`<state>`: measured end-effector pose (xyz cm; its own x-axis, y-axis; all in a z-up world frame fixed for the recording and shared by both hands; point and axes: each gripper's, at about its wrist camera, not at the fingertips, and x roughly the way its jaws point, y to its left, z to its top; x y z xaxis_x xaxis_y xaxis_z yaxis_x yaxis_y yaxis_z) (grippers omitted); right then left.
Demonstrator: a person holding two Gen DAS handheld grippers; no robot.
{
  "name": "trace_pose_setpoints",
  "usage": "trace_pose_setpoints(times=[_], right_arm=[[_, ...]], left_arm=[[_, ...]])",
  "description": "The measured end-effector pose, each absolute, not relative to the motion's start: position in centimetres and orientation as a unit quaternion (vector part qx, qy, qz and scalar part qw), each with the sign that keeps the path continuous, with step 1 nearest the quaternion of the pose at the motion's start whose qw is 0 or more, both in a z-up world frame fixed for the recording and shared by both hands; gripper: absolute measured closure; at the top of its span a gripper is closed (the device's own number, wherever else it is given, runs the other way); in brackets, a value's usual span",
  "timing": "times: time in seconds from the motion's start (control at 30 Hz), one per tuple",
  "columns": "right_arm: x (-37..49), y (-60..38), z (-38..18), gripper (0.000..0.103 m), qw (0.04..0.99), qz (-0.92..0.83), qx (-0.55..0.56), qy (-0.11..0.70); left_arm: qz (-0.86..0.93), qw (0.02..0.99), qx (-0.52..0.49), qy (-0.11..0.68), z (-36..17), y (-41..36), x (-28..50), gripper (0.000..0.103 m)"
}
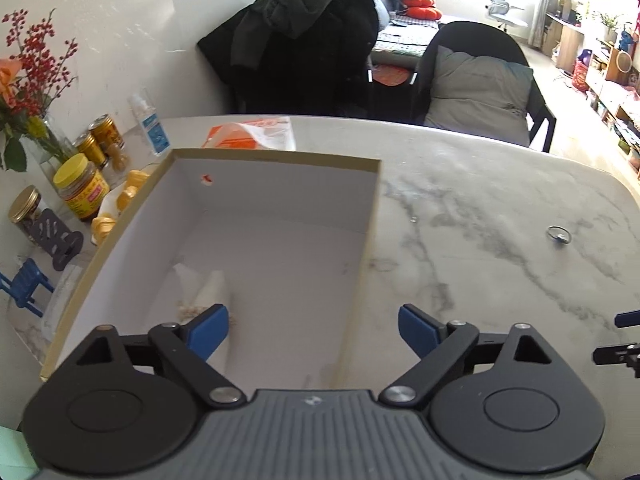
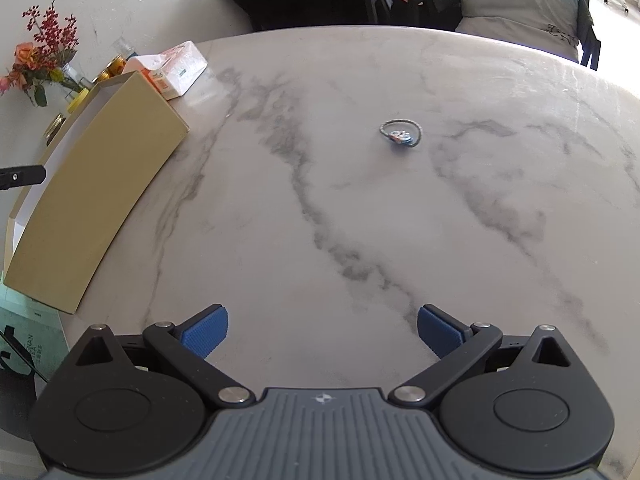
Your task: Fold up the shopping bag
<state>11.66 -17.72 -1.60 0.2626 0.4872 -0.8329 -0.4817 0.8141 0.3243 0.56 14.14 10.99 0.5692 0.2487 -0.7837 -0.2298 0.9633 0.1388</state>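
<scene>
Now the left gripper (image 1: 313,330) hung over the open box (image 1: 260,160), jaws spread wide, a white folded bag (image 1: 202,288) just ahead of its left jaw. Looked like stowing was done; the right gripper (image 2: 322,332) gaped over bare marble table (image 2: 360,208).

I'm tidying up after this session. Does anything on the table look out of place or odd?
A small ring with a blue charm lies alone on the bare marble table, far from the clutter by the wall. Inside the open box, the folded white bag sits amid what look like crumbs. Nothing looks spilled or damaged.
</scene>
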Motion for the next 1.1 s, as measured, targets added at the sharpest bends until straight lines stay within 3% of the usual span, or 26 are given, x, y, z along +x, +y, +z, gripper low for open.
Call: trace_pose_setpoints(times=[0.5,1.1], right_arm=[[12.1,-18.3,-1.9,0.001,0.798,0.289,0.009,0.529],[10.9,-17.3,-2.3,0.001,0.786,0.309,-0.01,0.536]], left_arm=[[0.087,0.894,-0.015,0.44,11.2,9.3,2.2,0.004],[0.04,0.882,-0.017,0.469,5.9,3.8,3.5,0.003]])
